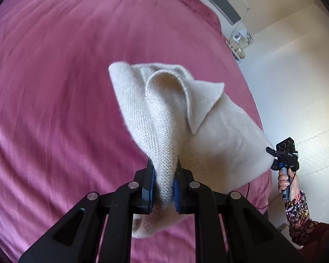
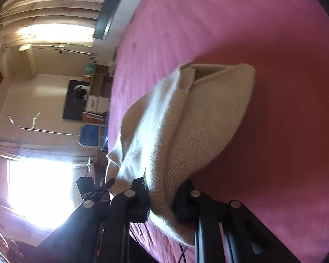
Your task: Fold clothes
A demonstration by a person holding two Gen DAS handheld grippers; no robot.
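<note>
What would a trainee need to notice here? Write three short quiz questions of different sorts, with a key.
1. True or false: the left gripper is shut on the cream knit sweater.
2. Multiple choice: the sweater is A) lying flat on the bed, B) held up over the pink bedspread by both grippers, C) hanging from a chair.
3. Short answer: in the left wrist view, on which side of the picture does the right gripper show?

Key
1. True; knit fabric is pinched between its blue pads.
2. B; the right gripper also clamps the sweater's far end.
3. The right side, beside the bed's edge.
</note>
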